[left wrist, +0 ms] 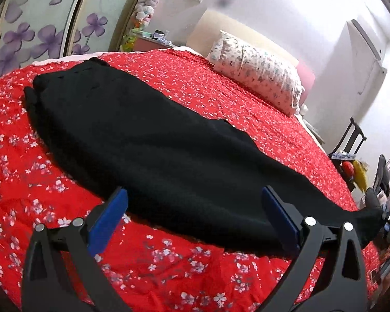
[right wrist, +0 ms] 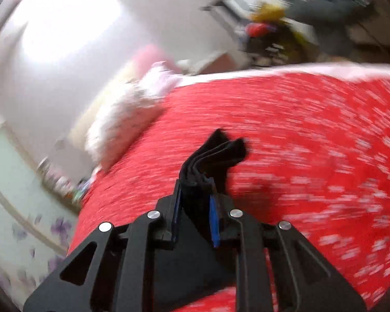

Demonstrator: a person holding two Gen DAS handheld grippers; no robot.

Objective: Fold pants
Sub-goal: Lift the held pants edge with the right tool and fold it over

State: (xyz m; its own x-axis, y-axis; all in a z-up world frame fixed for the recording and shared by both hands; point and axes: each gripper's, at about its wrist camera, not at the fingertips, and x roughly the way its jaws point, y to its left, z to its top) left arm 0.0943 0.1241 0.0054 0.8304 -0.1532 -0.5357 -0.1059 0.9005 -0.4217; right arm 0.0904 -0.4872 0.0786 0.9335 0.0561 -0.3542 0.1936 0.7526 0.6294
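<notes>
Black pants (left wrist: 143, 143) lie stretched lengthwise across the red flowered bedspread (left wrist: 169, 273). In the left wrist view, my left gripper (left wrist: 194, 191) stands open at the near edge of the pants. Its blue pads (left wrist: 109, 221) are wide apart on either side of the fabric and nothing is pinched between them. The far right end of the pants (left wrist: 369, 215) narrows and is pulled up toward the frame's edge. In the blurred right wrist view, my right gripper (right wrist: 195, 189) is shut on a bunched, layered end of the pants (right wrist: 221, 148), held above the bedspread (right wrist: 299, 130).
A flowered white pillow (left wrist: 260, 78) lies at the head of the bed; it also shows in the right wrist view (right wrist: 127, 119). A wardrobe with purple flowers (left wrist: 39, 33) stands behind the bed. A dark chair with clutter (left wrist: 351, 143) sits beside the bed's right edge.
</notes>
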